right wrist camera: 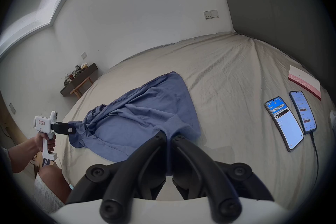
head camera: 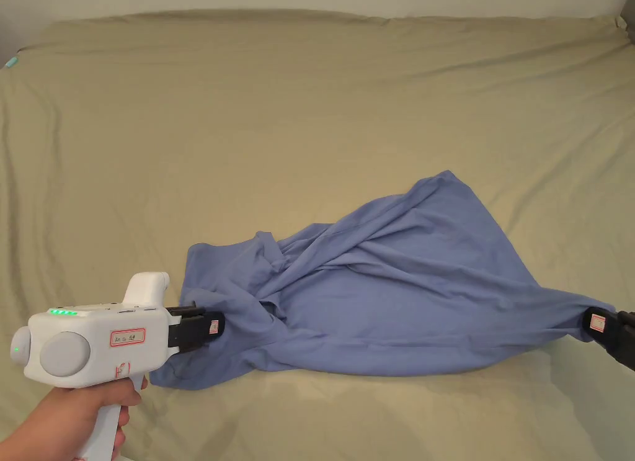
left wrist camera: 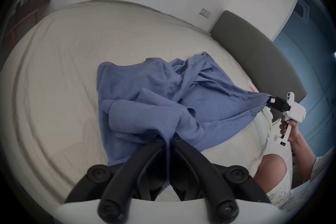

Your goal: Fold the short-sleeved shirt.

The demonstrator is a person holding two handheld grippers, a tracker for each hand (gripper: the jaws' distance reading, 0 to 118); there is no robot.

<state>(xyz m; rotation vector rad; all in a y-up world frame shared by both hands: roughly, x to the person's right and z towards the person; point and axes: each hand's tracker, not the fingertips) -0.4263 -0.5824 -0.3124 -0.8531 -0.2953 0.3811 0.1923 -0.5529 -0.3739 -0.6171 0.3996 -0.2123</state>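
Observation:
A blue short-sleeved shirt (head camera: 397, 288) lies rumpled and stretched sideways on the olive bed sheet (head camera: 279, 108). My left gripper (head camera: 217, 326) is shut on the shirt's left edge, near a bunched sleeve; in the left gripper view the cloth (left wrist camera: 145, 100) runs down between my closed jaws (left wrist camera: 168, 138). My right gripper (head camera: 589, 322) is shut on the shirt's right corner, pulling it into a taut point; in the right gripper view the fabric (right wrist camera: 145, 115) is pinched between the jaws (right wrist camera: 169, 136). The far corner of the shirt lies flat on the bed.
Two lit phones (right wrist camera: 284, 121), one on a cable, and a white and pink box (right wrist camera: 305, 82) lie on the bed near the grey headboard (right wrist camera: 281, 9). A dark wall shelf (right wrist camera: 80, 78) holds clutter. The person's knee (left wrist camera: 272, 169) is at the bed's edge.

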